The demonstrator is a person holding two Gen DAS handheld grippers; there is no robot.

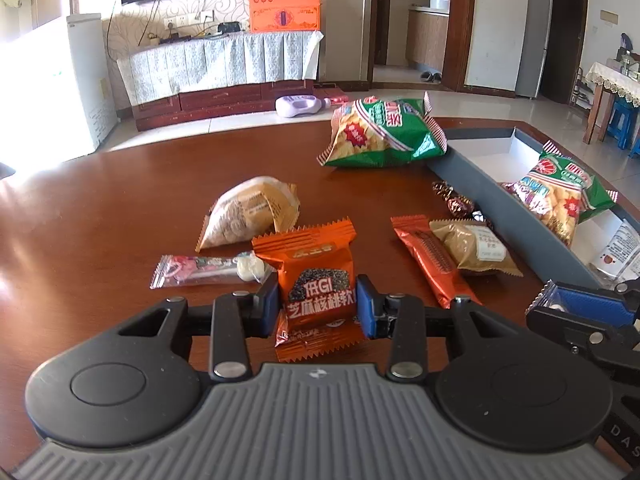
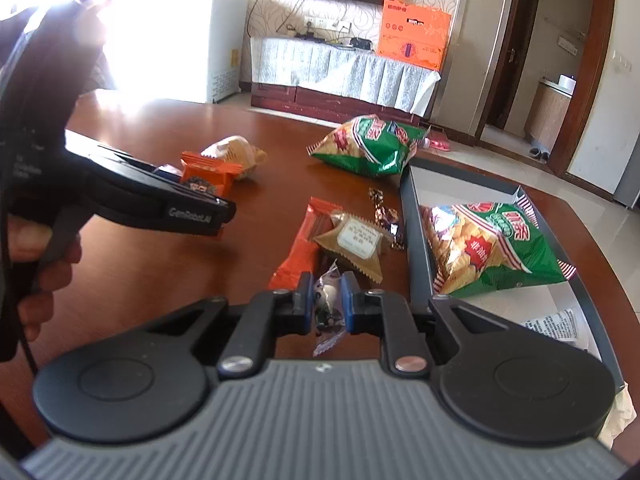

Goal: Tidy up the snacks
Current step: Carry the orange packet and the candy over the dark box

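My left gripper (image 1: 317, 306) is shut on an orange sesame-walnut snack pack (image 1: 316, 280), held just above the brown table (image 1: 120, 208); it also shows in the right wrist view (image 2: 208, 178). My right gripper (image 2: 326, 304) is shut on a small clear-wrapped candy (image 2: 328, 308), near the grey box's (image 2: 416, 240) left wall. The box holds a green chip bag (image 2: 496, 248) and a white packet (image 2: 560, 326). In the left wrist view the right gripper (image 1: 580, 308) shows at the right edge.
On the table lie a second green chip bag (image 1: 384, 132), a tan pastry pack (image 1: 252, 212), a clear candy stick wrapper (image 1: 208, 270), an orange bar (image 1: 432, 264) under a gold pack (image 1: 472, 248), and dark wrapped candies (image 1: 456, 200). The grey box (image 1: 500, 204) stands at the right.
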